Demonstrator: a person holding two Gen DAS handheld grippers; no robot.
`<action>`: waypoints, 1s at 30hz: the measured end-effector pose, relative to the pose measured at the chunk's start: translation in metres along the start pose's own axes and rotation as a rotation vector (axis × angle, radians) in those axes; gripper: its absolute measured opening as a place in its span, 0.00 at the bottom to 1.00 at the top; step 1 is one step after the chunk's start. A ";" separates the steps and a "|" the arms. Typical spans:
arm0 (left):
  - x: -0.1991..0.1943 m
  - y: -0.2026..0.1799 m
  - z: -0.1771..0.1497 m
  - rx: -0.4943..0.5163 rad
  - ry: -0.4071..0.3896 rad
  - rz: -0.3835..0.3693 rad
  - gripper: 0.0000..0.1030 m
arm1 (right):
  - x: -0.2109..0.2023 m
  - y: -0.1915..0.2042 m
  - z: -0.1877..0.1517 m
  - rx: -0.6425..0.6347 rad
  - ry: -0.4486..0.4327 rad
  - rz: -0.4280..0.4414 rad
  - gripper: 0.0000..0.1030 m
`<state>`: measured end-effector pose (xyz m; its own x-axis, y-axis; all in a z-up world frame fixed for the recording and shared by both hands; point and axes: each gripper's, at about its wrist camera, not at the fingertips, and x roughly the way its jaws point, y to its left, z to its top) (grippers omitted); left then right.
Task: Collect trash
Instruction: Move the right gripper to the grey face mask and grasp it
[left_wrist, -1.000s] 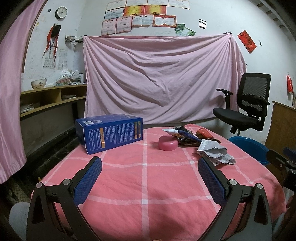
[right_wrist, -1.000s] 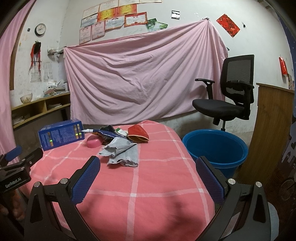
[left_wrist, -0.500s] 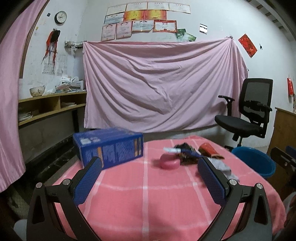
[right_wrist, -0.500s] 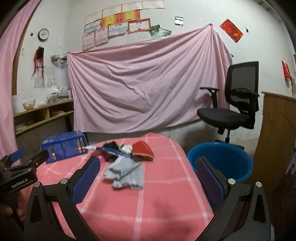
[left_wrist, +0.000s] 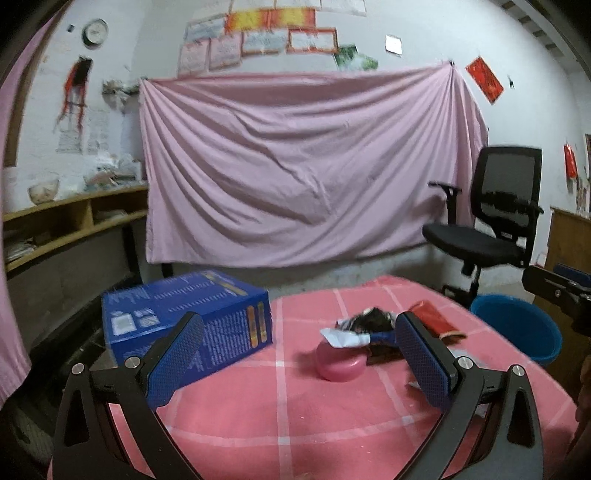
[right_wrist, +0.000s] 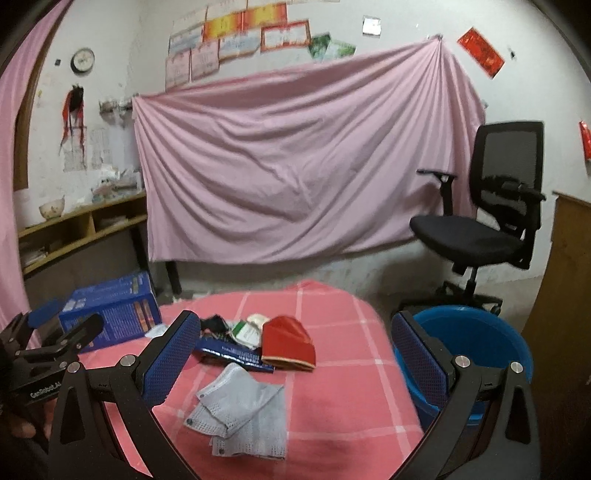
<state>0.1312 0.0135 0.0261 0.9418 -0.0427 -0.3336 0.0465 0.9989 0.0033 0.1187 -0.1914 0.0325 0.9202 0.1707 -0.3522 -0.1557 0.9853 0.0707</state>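
Trash lies in a heap on the pink checked table (right_wrist: 343, 398): a grey crumpled wrapper (right_wrist: 243, 413), a red packet (right_wrist: 290, 341), a dark blue flat packet (right_wrist: 232, 354) and small white-green packets (right_wrist: 247, 330). In the left wrist view the heap (left_wrist: 373, 328) sits behind a pink round lid-like piece (left_wrist: 340, 363). My left gripper (left_wrist: 299, 358) is open and empty, low over the table before the heap. My right gripper (right_wrist: 295, 360) is open and empty, above the grey wrapper. A blue bucket (right_wrist: 476, 343) stands on the floor right of the table.
A large blue box (left_wrist: 188, 325) stands on the table's left side. A black office chair (right_wrist: 487, 221) is behind the bucket. A wooden cabinet (right_wrist: 565, 295) is at the right edge. Shelves (left_wrist: 70, 225) line the left wall.
Both grippers have dropped lower and moved forward toward the trash heap. Both stay open. Nothing on the table has moved.
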 end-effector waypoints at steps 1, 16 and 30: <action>0.007 0.001 -0.002 0.001 0.026 -0.005 0.99 | 0.007 0.000 -0.002 0.001 0.035 0.003 1.00; 0.085 0.012 -0.013 -0.027 0.386 -0.138 0.93 | 0.079 0.007 -0.039 0.017 0.462 0.121 0.94; 0.139 -0.020 -0.012 0.163 0.515 -0.216 0.61 | 0.085 0.002 -0.054 0.060 0.549 0.229 0.51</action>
<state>0.2569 -0.0117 -0.0312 0.6235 -0.1899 -0.7584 0.3086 0.9510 0.0157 0.1772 -0.1743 -0.0477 0.5425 0.3750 -0.7517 -0.2928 0.9232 0.2492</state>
